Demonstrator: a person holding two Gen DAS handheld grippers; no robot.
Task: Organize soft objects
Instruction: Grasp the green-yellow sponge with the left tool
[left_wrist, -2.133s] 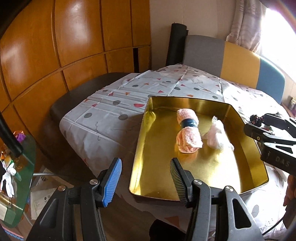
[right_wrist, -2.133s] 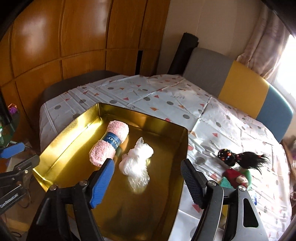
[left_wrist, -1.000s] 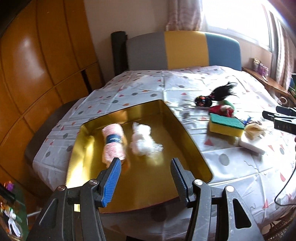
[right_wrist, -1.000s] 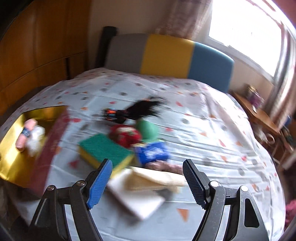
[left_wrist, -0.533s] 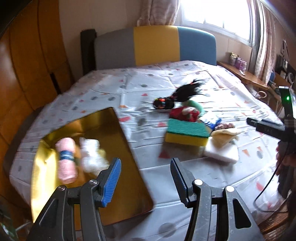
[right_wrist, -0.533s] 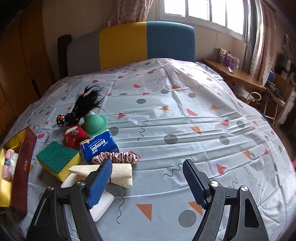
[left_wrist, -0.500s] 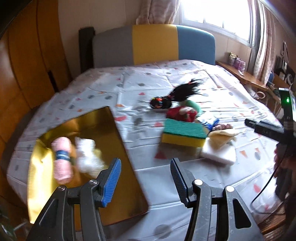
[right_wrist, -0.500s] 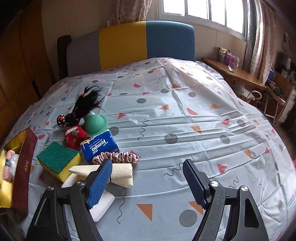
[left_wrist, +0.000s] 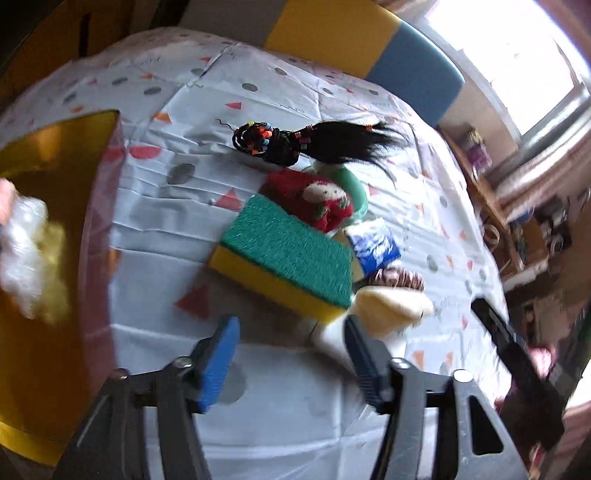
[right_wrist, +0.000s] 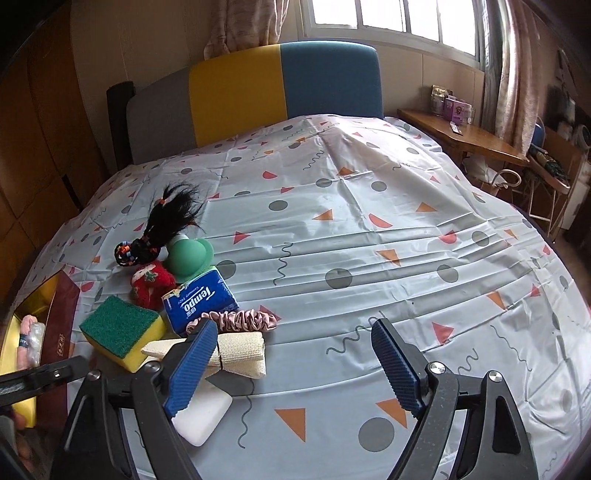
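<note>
Both grippers are empty with jaws apart, having just been opening. The left gripper (left_wrist: 290, 354) hovers just near of the green and yellow sponge (left_wrist: 284, 254), which lies on the tablecloth (right_wrist: 369, 258) right of the gold tray (left_wrist: 40, 332). The right gripper (right_wrist: 291, 363) hangs over the cream cloth (right_wrist: 236, 350) and white soap bar (right_wrist: 203, 417). To do this well, bring the left jaws down astride the sponge's long sides, squeeze gently, then carry it left into the tray beside the white fluff (left_wrist: 22, 251)

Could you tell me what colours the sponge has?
The sponge is green on top, yellow underneath; clearest in the right wrist view.
</note>
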